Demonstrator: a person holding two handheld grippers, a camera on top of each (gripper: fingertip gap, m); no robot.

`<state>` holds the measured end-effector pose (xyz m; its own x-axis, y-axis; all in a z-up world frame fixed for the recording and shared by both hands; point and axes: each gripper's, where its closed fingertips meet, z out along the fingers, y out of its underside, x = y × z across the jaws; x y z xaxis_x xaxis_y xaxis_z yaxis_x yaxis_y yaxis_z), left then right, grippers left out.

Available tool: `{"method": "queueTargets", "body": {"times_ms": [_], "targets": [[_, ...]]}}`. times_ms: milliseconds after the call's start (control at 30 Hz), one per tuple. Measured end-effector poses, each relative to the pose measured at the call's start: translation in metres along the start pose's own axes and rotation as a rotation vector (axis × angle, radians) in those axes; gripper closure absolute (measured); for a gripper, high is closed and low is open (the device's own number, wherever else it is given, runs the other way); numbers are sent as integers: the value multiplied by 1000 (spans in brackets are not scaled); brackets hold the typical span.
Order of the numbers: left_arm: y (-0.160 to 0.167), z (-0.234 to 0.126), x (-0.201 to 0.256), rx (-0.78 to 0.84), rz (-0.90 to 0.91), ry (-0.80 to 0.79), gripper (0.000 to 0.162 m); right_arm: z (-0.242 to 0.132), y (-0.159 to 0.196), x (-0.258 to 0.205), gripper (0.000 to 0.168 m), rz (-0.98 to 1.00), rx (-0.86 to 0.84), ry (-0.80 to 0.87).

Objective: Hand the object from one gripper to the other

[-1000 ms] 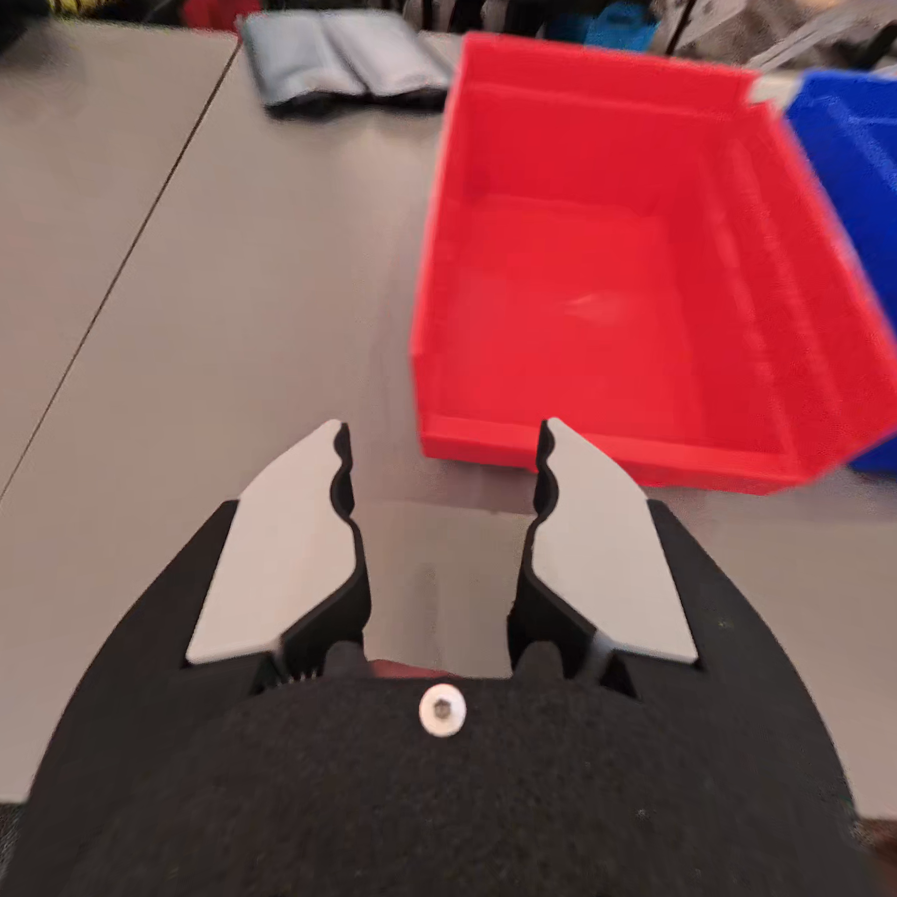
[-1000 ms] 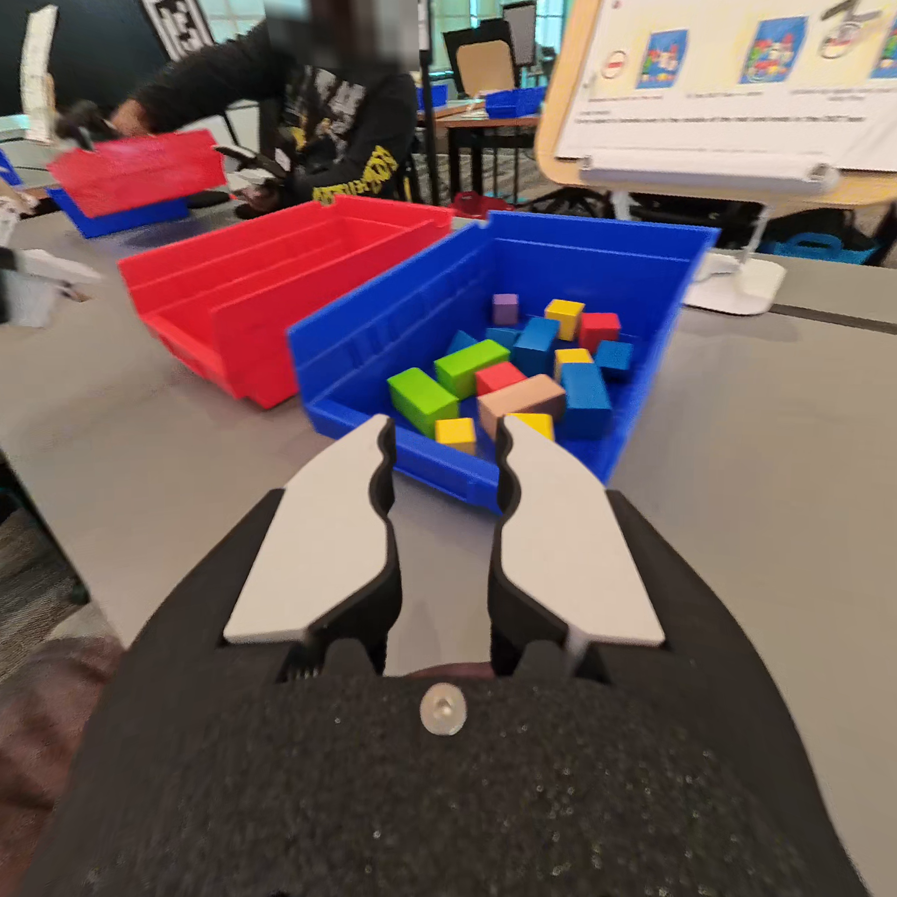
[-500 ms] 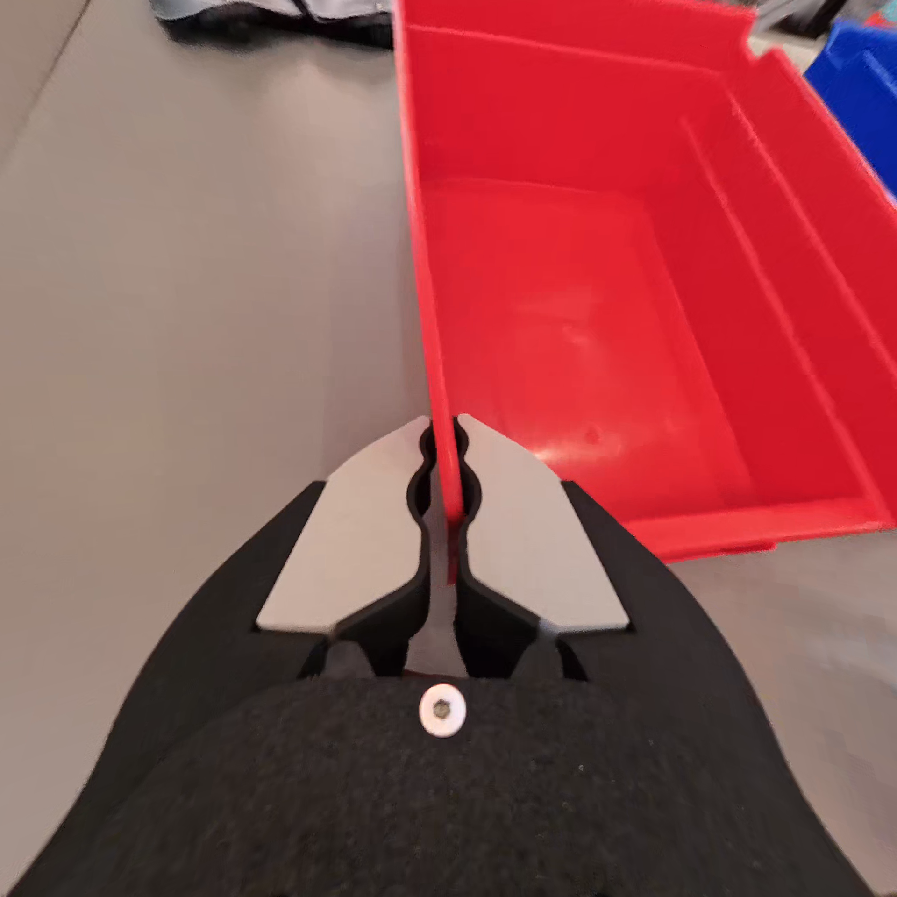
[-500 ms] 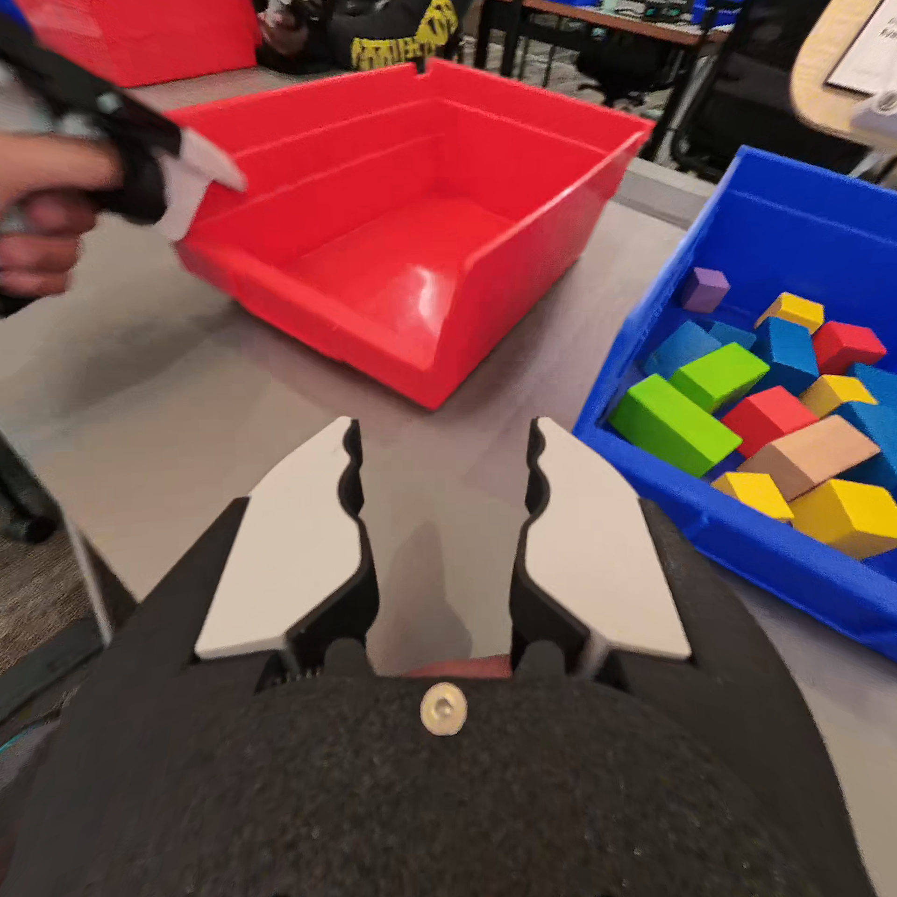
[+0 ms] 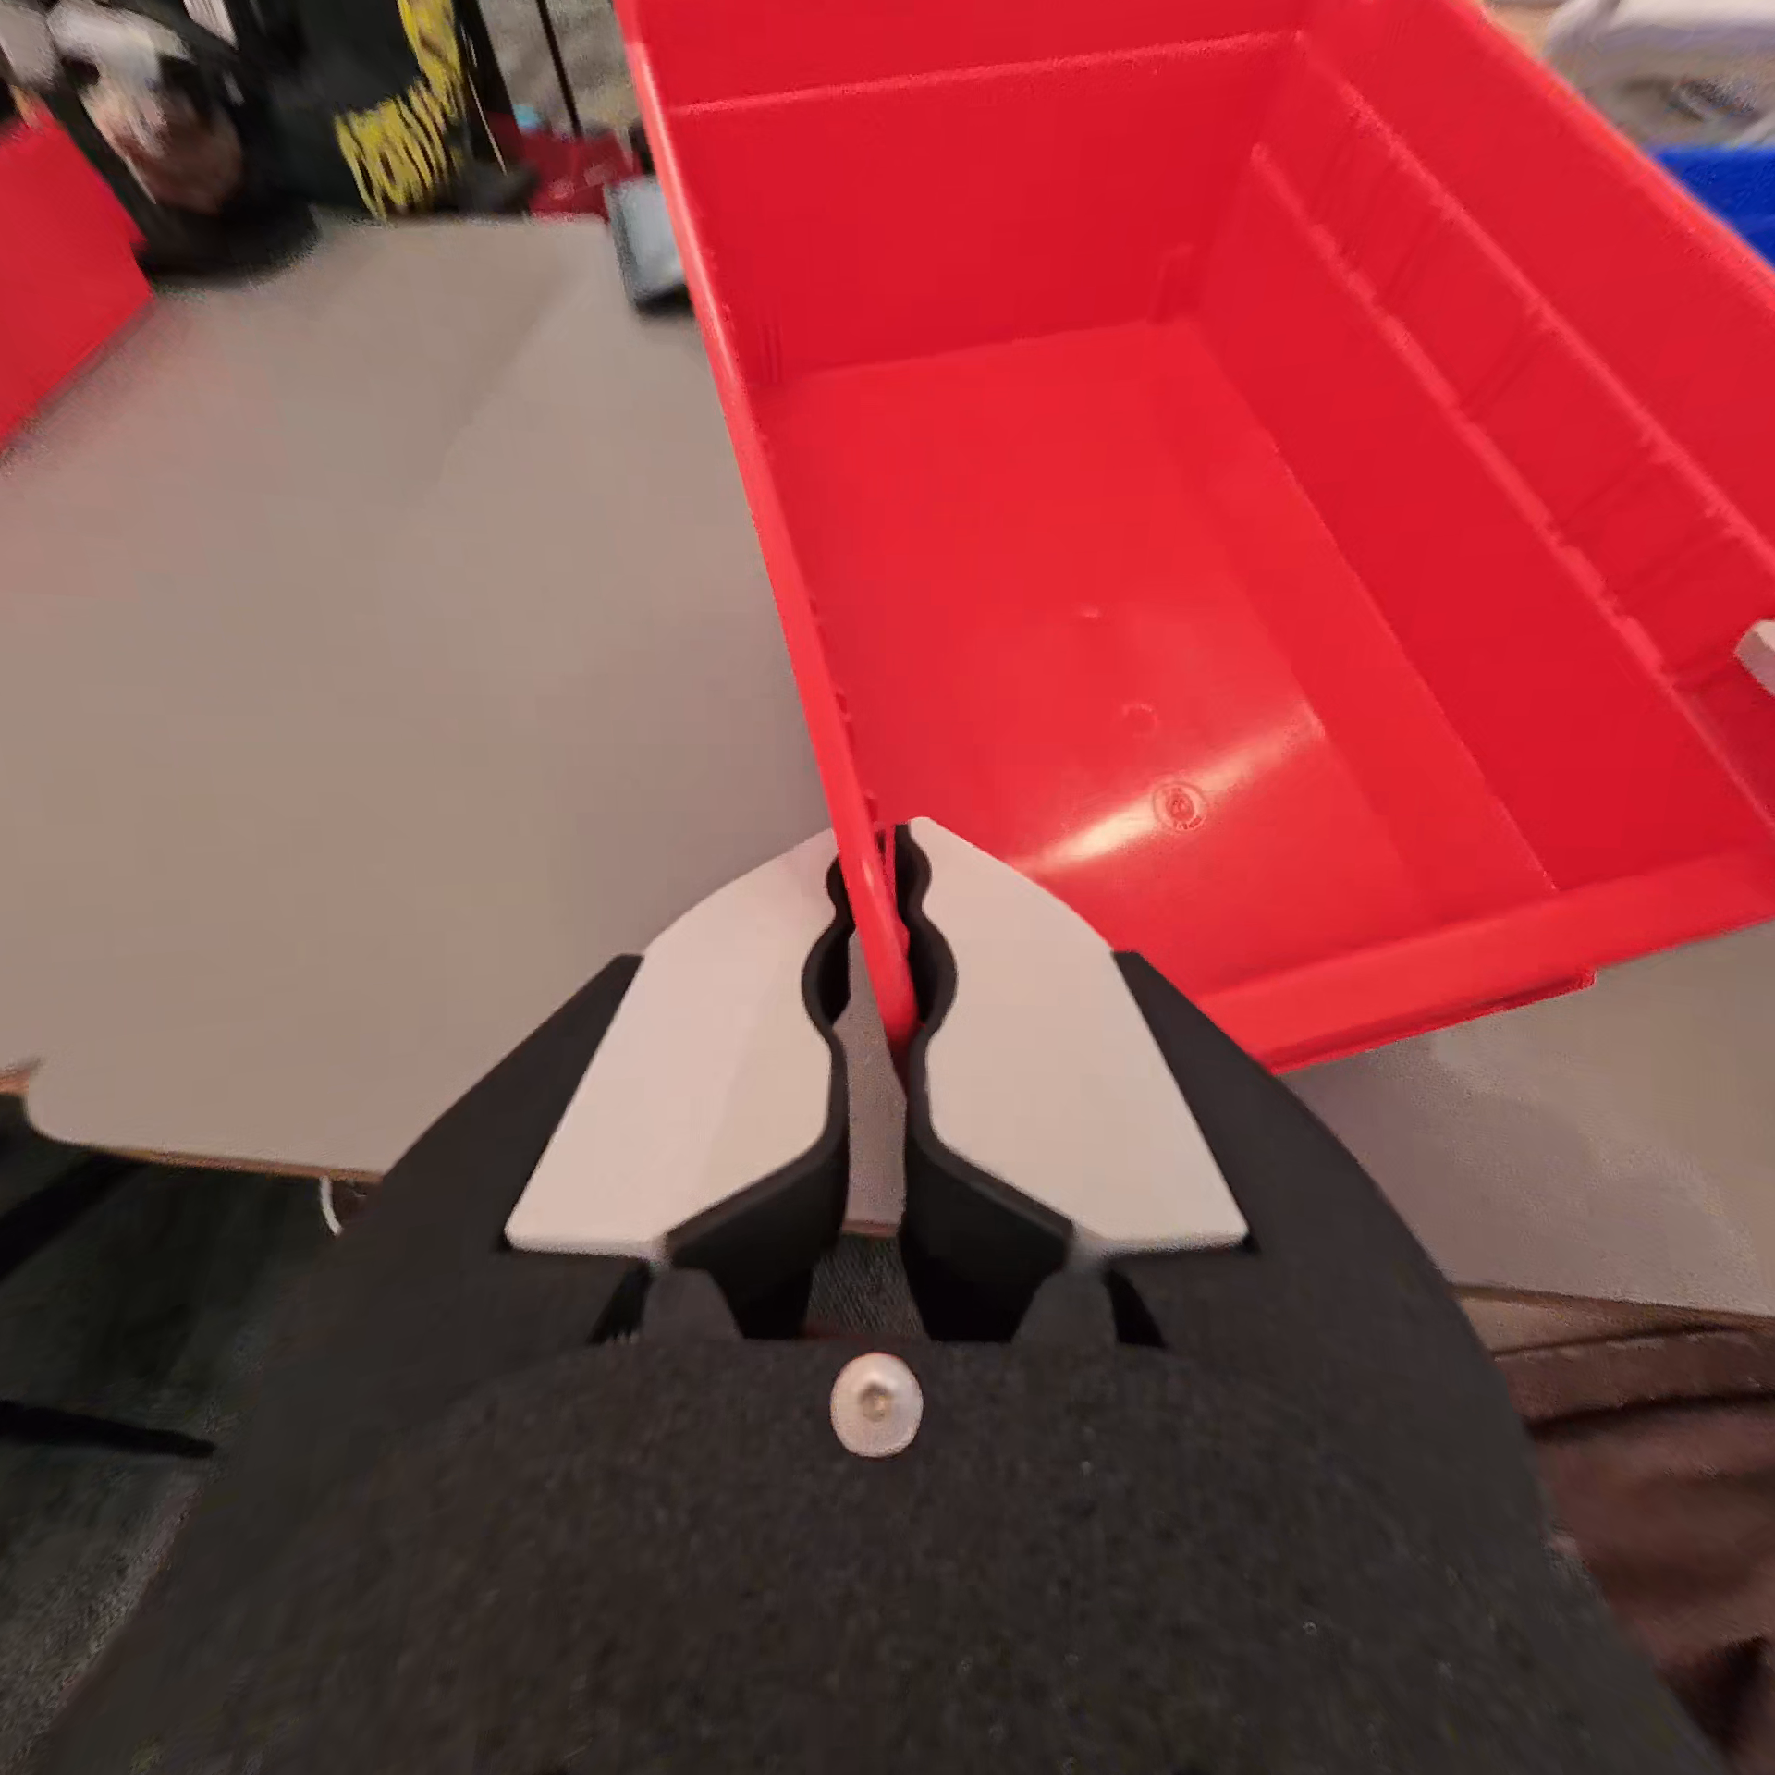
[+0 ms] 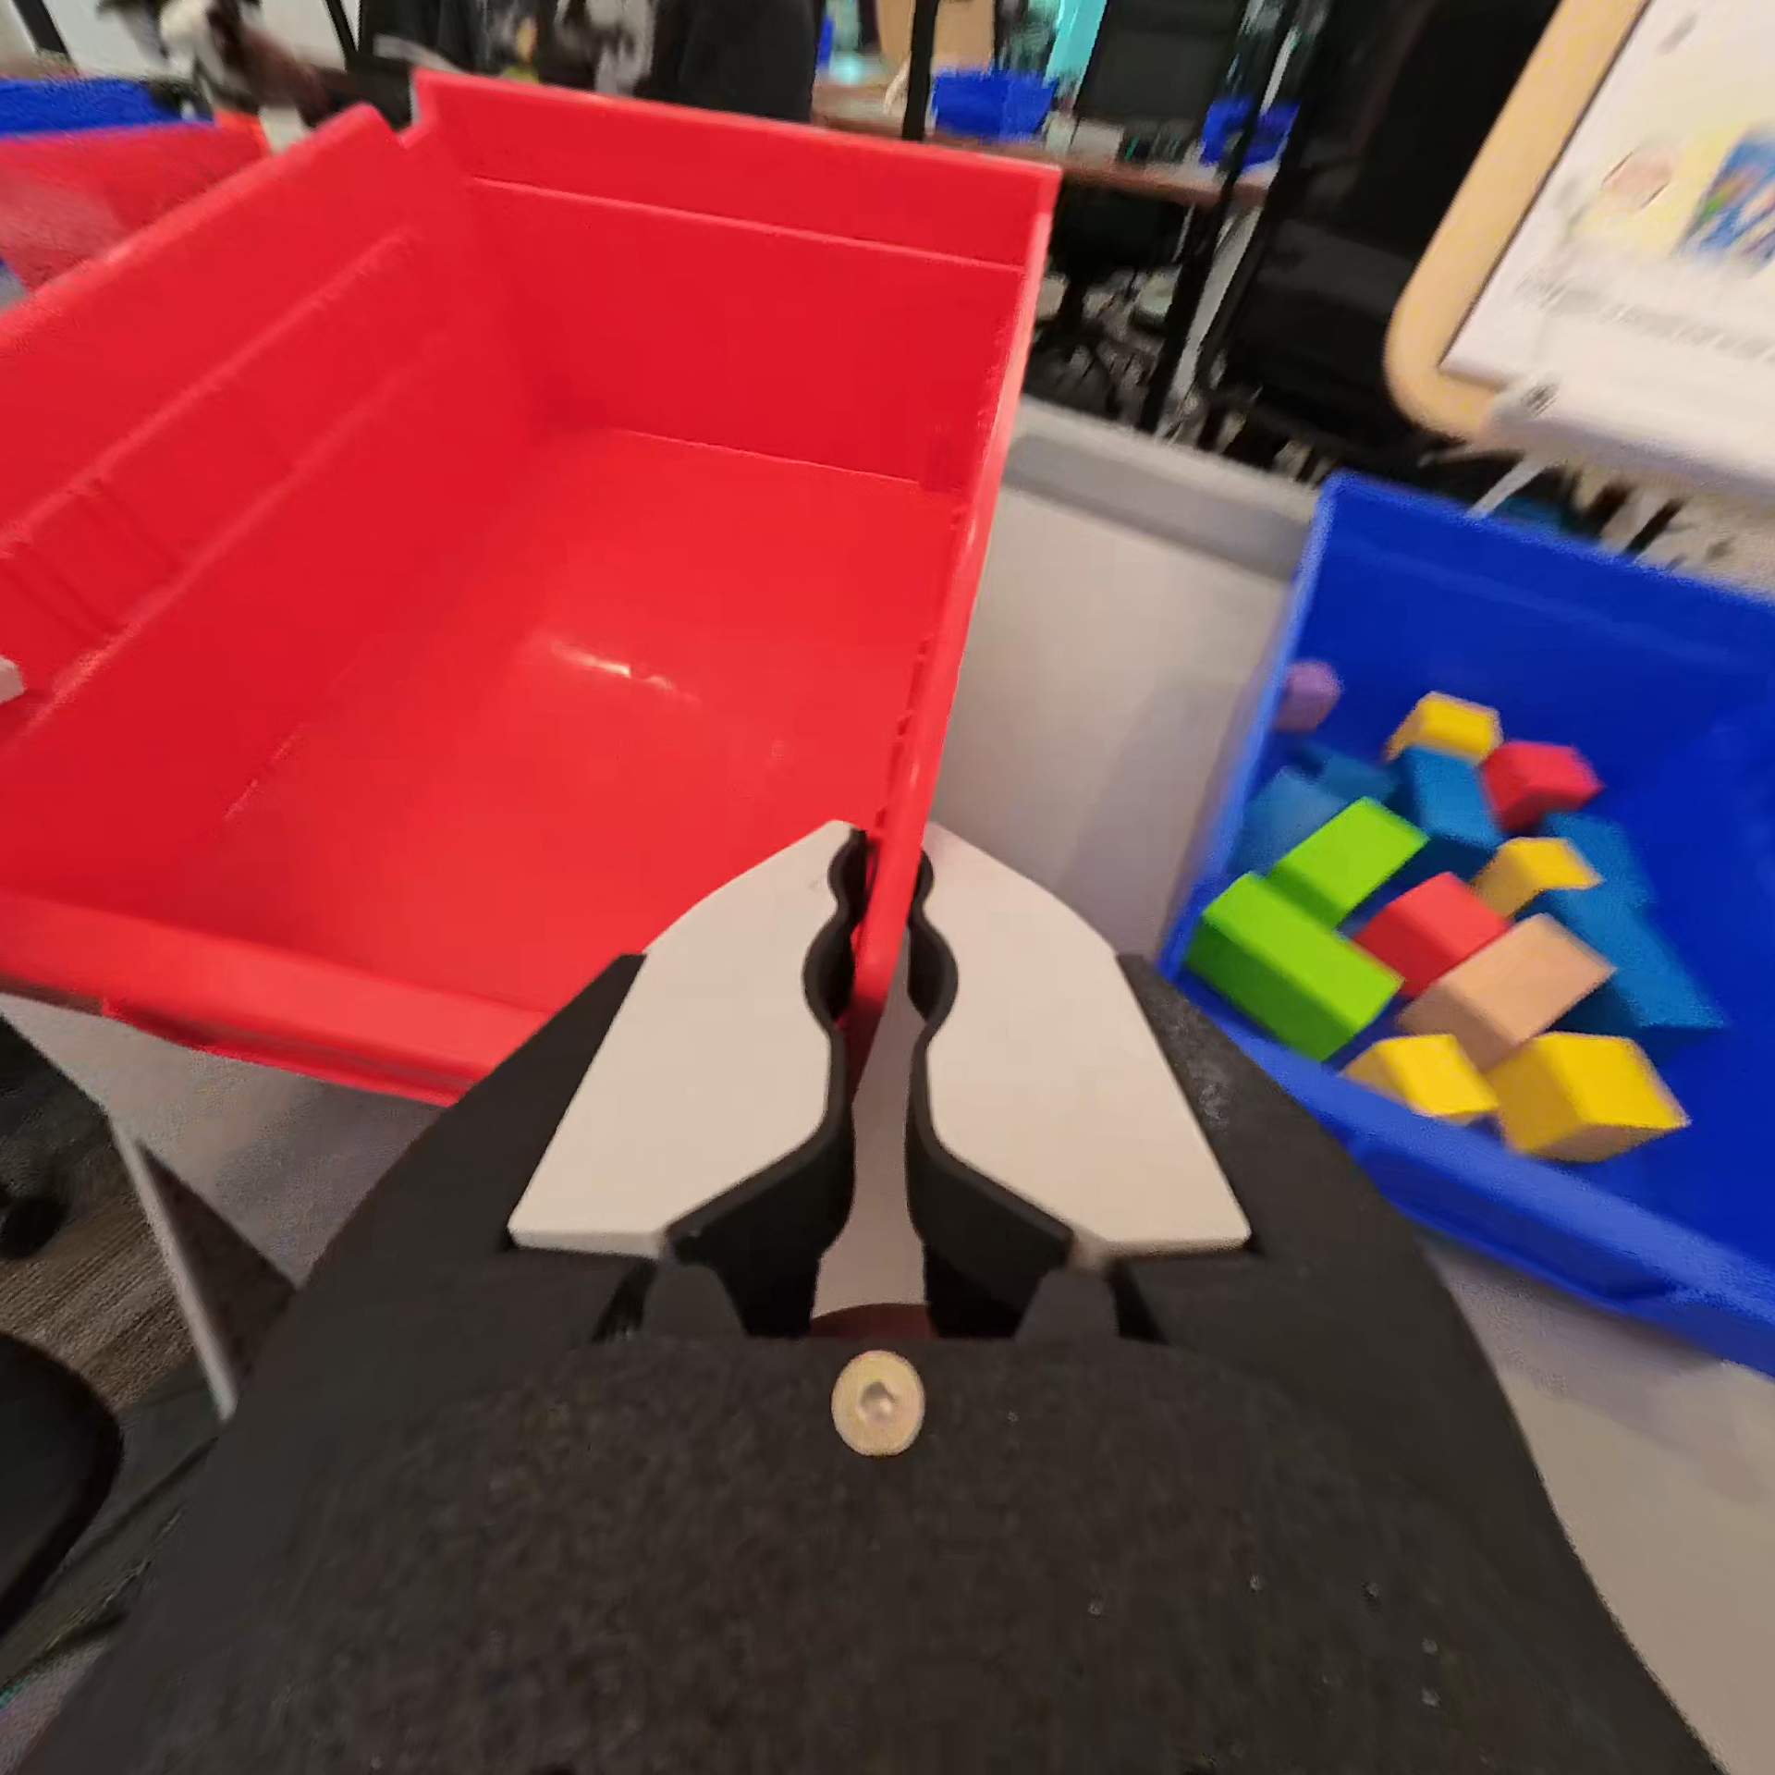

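Above the counter's [image 5: 336, 672] near edge, both tools are clamping the empty red bin [image 5: 1153, 624].
Left tool [image 5: 876, 869] and right tool [image 6: 888, 864] are pinching opposite side walls, likely sharing its weight before one lets go.

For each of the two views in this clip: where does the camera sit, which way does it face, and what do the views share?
Left wrist view: sits on the left gripper, looking forward and down along its jaws, shut on the left wall of the empty red bin; grey table to the left.
Right wrist view: sits on the right gripper, facing along its jaws, shut on the bin's right wall; blue bin of blocks to the right.
Shared: the red bin, gripped on opposite walls; each view catches a pale tip, likely the other gripper, at its edge.
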<state>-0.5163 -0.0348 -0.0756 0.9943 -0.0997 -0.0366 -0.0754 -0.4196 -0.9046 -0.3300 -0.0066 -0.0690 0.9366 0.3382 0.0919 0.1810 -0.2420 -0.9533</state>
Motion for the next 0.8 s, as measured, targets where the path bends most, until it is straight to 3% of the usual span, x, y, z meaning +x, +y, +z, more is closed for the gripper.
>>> {"method": "queueTargets", "body": {"times_ms": [167,300,400,500,633,800], "targets": [[-84,-17,70,125,72,78,155,-50,-64,78,163,-7,115,103],[-137,2,181,161,141,231,155,-101,-82,188,163,19,129,275],[-153,18,282,160,207,343,154,-142,-74,279,163,56,141,368],[-148,33,383,138,264,424,153,-176,-40,368,163,119,105,465],[-110,58,495,57,320,487,153,-203,41,459,163,204,-1,541],[-53,84,562,-33,323,489,153,-206,130,510,163,270,-103,498]]}}
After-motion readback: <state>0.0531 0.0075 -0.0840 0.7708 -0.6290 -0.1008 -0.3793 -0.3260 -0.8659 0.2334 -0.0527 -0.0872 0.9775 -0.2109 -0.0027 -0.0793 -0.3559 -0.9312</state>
